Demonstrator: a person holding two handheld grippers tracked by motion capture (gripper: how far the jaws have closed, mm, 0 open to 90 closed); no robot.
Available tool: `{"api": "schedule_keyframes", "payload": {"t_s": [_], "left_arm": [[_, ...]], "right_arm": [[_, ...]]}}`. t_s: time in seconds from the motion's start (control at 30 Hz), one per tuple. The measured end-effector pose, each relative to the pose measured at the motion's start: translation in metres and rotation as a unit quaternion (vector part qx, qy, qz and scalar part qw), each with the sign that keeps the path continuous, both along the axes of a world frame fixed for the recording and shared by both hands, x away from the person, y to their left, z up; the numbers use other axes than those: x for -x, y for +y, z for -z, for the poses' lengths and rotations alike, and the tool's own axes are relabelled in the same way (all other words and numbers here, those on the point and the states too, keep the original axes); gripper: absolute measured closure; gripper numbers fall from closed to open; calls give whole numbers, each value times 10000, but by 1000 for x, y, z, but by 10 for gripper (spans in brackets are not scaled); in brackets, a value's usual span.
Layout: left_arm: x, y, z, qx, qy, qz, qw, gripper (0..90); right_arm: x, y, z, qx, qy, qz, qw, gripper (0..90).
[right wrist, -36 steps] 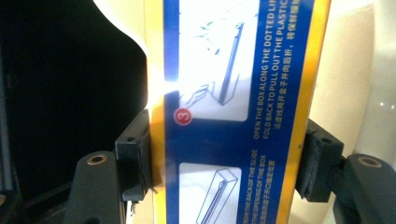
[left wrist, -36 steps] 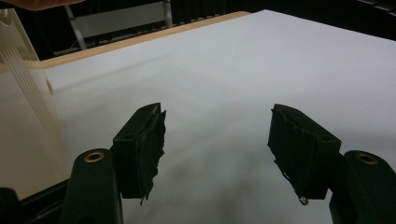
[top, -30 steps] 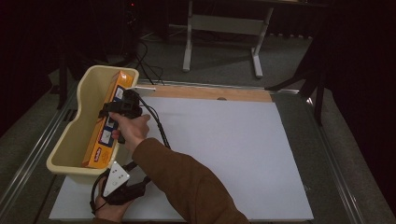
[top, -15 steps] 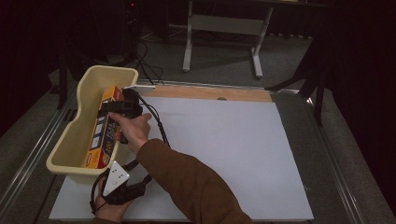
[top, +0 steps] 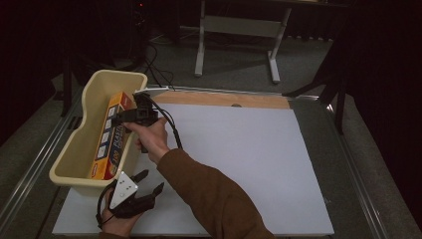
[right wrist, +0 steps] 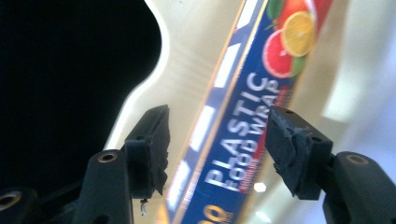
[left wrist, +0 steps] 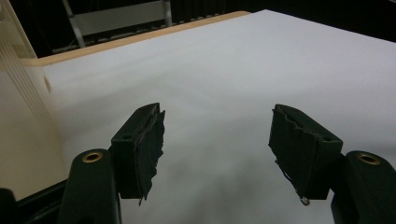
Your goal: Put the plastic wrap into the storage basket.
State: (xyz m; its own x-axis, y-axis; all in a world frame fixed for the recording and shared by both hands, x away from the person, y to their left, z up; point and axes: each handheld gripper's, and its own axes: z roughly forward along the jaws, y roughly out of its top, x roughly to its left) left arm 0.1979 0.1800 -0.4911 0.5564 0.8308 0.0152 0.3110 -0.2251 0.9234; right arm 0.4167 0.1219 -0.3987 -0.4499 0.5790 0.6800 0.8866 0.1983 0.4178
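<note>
Nearest of all, the left gripper (top: pixel 152 183) is resting at the bottom edge of the high view, around seven o'clock, lying on the white sheet (top: pixel 259 164) with the person's hand under it. Its jaws are standing wide apart with nothing between them; in the left gripper view its claw (left wrist: pixel 219 144) is looking across bare white sheet (left wrist: pixel 243 74), with the cream tub wall (left wrist: pixel 21 135) just at nine o'clock of it.

Farther out, a brown sleeve (top: pixel 209 199) is running from the bottom centre toward ten o'clock, and the right gripper (top: pixel 119 118) is hanging over the near rim of the cream tub (top: pixel 74 144). In the right gripper view its claw (right wrist: pixel 215 140) is standing released: the jaws have just been closing a little, yet the pads are staying off the box, which is showing between and beyond them. That box of plastic food wrap (right wrist: pixel 243 140) is lying inside the tub (right wrist: pixel 187 46), running from six toward one o'clock of that view.

From above, the wrap box (top: pixel 109 139) is lying lengthwise in the tub along its right wall, at nine o'clock on the table. A black cable (top: pixel 171 127) is trailing from the right gripper over the sheet. Beyond, a bare wooden strip (top: pixel 224 98) is edging the table at twelve o'clock, and a grey stand (top: pixel 236 30) is standing on the floor past it.
</note>
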Motion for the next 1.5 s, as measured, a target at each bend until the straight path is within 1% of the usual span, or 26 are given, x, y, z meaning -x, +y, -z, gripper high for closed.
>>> {"api": "schedule_keyframes", "payload": {"t_s": [0.03, 0.07, 0.1, 0.13, 0.23, 0.3, 0.4, 0.43, 0.47, 0.6, 0.67, 0.73, 0.9, 1.0, 1.07, 1.1, 1.13, 1.23, 1.27, 1.3, 1.33, 1.37, 1.4, 1.43, 1.47, 1.5], "left_arm": [[0, 0, 0, -11, 1, 1, 10000, 347], [0, 0, 0, -14, 1, -3, 10000, 348], [0, 0, 0, -18, 4, -8, 10000, 348], [0, 0, 0, -20, 6, -9, 10000, 348], [0, 0, 0, -34, 14, -7, 10000, 347], [0, 0, 0, -52, 12, -5, 10000, 346], [0, -1, 0, -51, 17, -17, 10000, 346], [0, -1, 0, -48, 20, -19, 10000, 346], [0, -1, 0, -53, 21, -21, 10000, 345], [-1, -1, 0, -44, 27, -24, 10000, 343], [-1, -2, 0, -34, 29, -17, 10000, 343], [-2, -2, 0, -51, 31, -13, 10000, 342], [-3, -3, 0, -31, 35, 5, 10000, 341], [-3, -3, 0, -51, 41, 4, 10000, 340], [-3, -4, 0, -56, 23, 2, 10000, 340], [-3, -4, 0, -50, 17, 0, 10000, 338], [-3, -4, 0, -60, 29, 7, 10000, 337], [-3, -5, 0, -67, 39, 18, 10000, 337], [-4, -5, 1, -60, 35, 22, 10000, 337], [-4, -5, 1, -60, 35, 22, 10000, 337], [-4, -6, 1, -55, 45, 33, 10000, 337], [-4, -6, 1, -46, 51, 37, 10000, 337], [-4, -6, 1, -53, 60, 42, 10000, 337], [-5, -6, 1, -66, 63, 44, 9999, 337], [-5, -6, 2, -60, 64, 41, 10000, 337], [-5, -6, 2, -53, 69, 41, 10000, 337]], "right_arm": [[1, -2, -1, 41, -159, -48, 9999, 374], [4, -6, -2, 75, -591, -138, 9981, 355], [4, -6, -2, 75, -591, -138, 9981, 355], [5, -8, -3, 89, -788, -214, 9966, 346], [9, -15, -5, 332, -1177, -444, 9915, 328], [11, -21, -6, 455, -1469, -616, 9862, 310], [13, -32, -6, 710, -1863, -867, 9761, 296], [13, -37, -4, 764, -1904, -948, 9741, 296], [13, -42, -3, 788, -1919, -983, 9733, 296], [12, -64, -1, 744, -2012, -998, 9716, 291], [12, -75, 1, 744, -2000, -1126, 9705, 297], [14, -86, 3, 790, -2092, -1278, 9663, 288], [24, -116, 9, 1056, -2489, -1351, 9532, 247], [33, -134, 15, 1235, -2726, -1385, 9441, 229], [40, -145, 20, 1474, -2903, -1309, 9364, 229], [46, -151, 23, 1651, -3041, -1264, 9297, 228], [51, -156, 27, 1781, -3131, -1212, 9250, 228], [65, -174, 39, 1818, -3221, -1117, 9224, 230], [68, -180, 43, 1842, -3263, -1118, 9204, 229], [70, -186, 46, 1869, -3285, -1092, 9194, 230], [70, -186, 46, 1869, -3285, -1092, 9194, 230], [75, -197, 52, 1944, -3319, -1027, 9173, 229], [79, -213, 58, 2038, -3308, -949, 9165, 229], [79, -213, 58, 2038, -3308, -949, 9165, 229], [83, -228, 62, 2058, -3312, -835, 9170, 229], [83, -228, 62, 2058, -3312, -835, 9170, 229]]}}
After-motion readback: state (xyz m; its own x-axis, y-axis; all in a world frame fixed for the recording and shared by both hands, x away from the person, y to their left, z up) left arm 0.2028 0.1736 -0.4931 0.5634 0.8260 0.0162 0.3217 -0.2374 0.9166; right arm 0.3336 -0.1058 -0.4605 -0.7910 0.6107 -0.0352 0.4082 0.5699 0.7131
